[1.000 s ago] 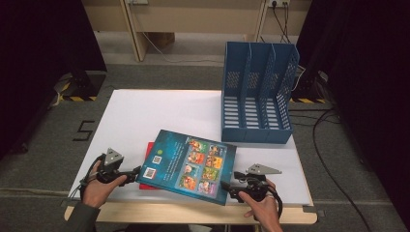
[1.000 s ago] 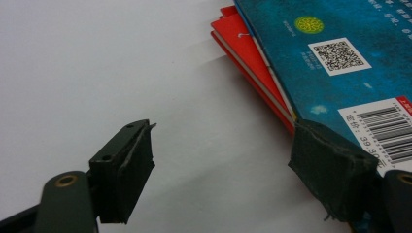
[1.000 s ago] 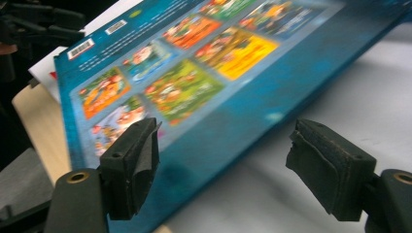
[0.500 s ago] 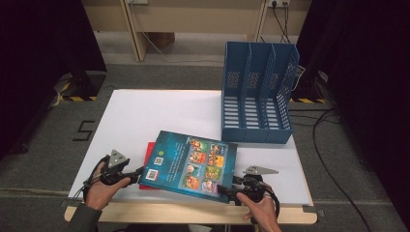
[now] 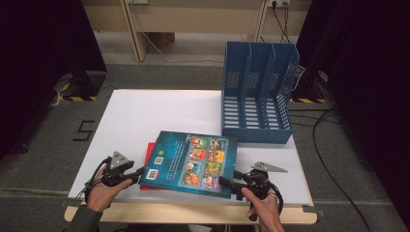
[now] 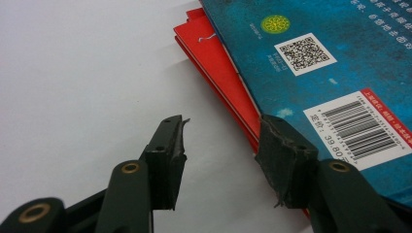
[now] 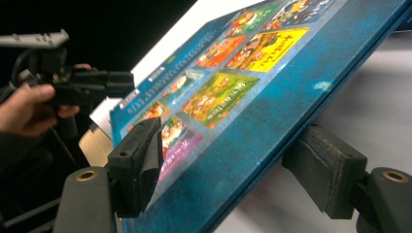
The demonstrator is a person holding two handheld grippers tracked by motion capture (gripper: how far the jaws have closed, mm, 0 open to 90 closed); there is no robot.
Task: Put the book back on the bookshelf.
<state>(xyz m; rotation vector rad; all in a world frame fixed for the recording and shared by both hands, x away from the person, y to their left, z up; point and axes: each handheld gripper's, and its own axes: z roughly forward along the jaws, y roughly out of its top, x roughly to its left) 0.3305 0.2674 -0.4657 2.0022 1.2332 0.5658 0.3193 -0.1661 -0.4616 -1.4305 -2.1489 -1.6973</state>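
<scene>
high: above, forward-down | gripper views: close | shared: blue book (image 5: pixel 193 162)

My left gripper (image 6: pixel 221 145) has black, frayed pads and brass rivets. My right gripper (image 7: pixel 233 167) matches. Each carries a grey plate.

We count: one blue book (image 5: pixel 193 162); one red book (image 5: pixel 149 153) beneath it; one blue file rack (image 5: pixel 257 92) with three slots; two tools, left (image 5: pixel 137 173) and right (image 5: pixel 225 182); one white worktop (image 5: pixel 145 113).
</scene>
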